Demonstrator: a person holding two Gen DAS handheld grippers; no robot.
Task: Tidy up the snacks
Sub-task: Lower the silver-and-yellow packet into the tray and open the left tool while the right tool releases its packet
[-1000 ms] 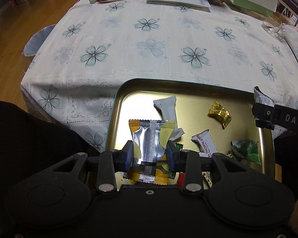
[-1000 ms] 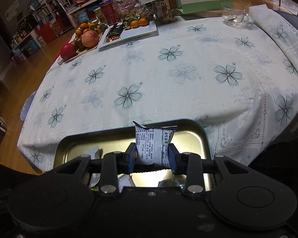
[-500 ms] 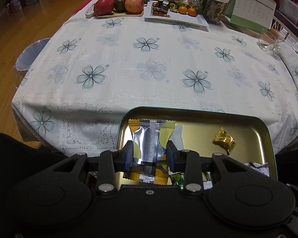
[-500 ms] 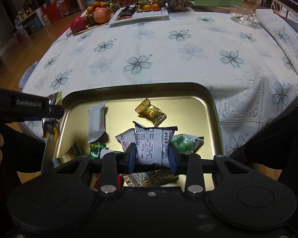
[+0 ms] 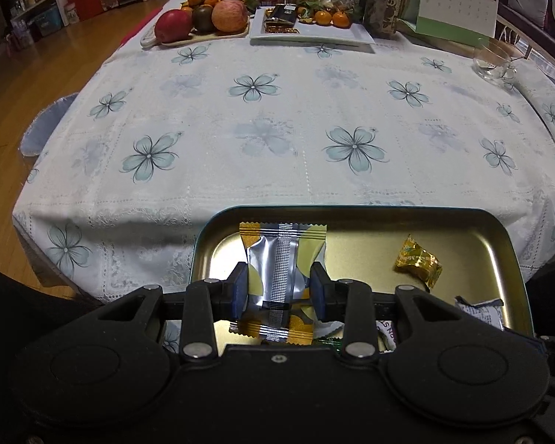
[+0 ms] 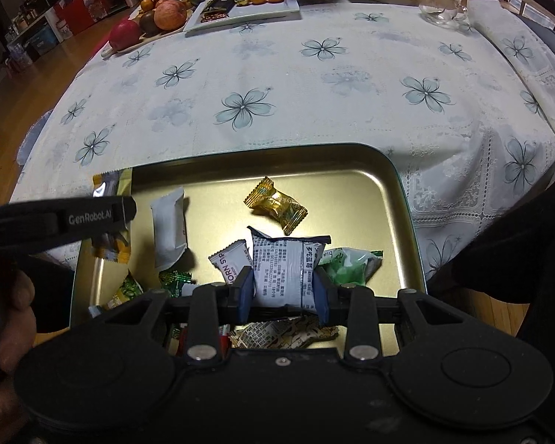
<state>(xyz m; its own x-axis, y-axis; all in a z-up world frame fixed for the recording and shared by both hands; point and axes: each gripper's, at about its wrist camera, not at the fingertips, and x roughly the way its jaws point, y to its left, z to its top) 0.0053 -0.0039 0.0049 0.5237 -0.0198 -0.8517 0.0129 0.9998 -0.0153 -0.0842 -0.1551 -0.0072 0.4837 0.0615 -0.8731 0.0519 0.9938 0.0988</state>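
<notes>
- Left wrist view: my left gripper (image 5: pixel 279 290) has its jaws pinched on a yellow-and-silver snack packet (image 5: pixel 282 259), blue pads pressing both sides, packet standing upright between them.
- Under it sits the gold tin tray (image 5: pixel 370 211), at the near edge of the flowered tablecloth (image 5: pixel 277 129).
- In the tray, off to the right, a gold-wrapped candy (image 5: pixel 419 262) lies alone; at the right rim a white printed packet (image 5: pixel 479 310) pokes into view.
- Far end of the table: a fruit board (image 5: pixel 203 18), a white plate (image 5: pixel 314 29), a desk calendar (image 5: pixel 455 3), a glass cup (image 5: pixel 494 61).
- Right wrist view: my right gripper (image 6: pixel 284 290) has its jaws closed on that white printed packet (image 6: pixel 285 270), pads tight on both edges, held above the tray (image 6: pixel 399 185).
- Below and around it: the gold candy (image 6: pixel 277 205), a plain white packet (image 6: pixel 168 227), a white "ORN" packet (image 6: pixel 231 262), a green packet (image 6: pixel 347 268), more wrappers near the bottom I can't make out.
- At the left, my left gripper (image 6: pixel 111 218) comes in over the tray's left rim, the yellow-and-silver packet (image 6: pixel 113 185) in it; a hand (image 6: pixel 13 318) shows behind.
</notes>
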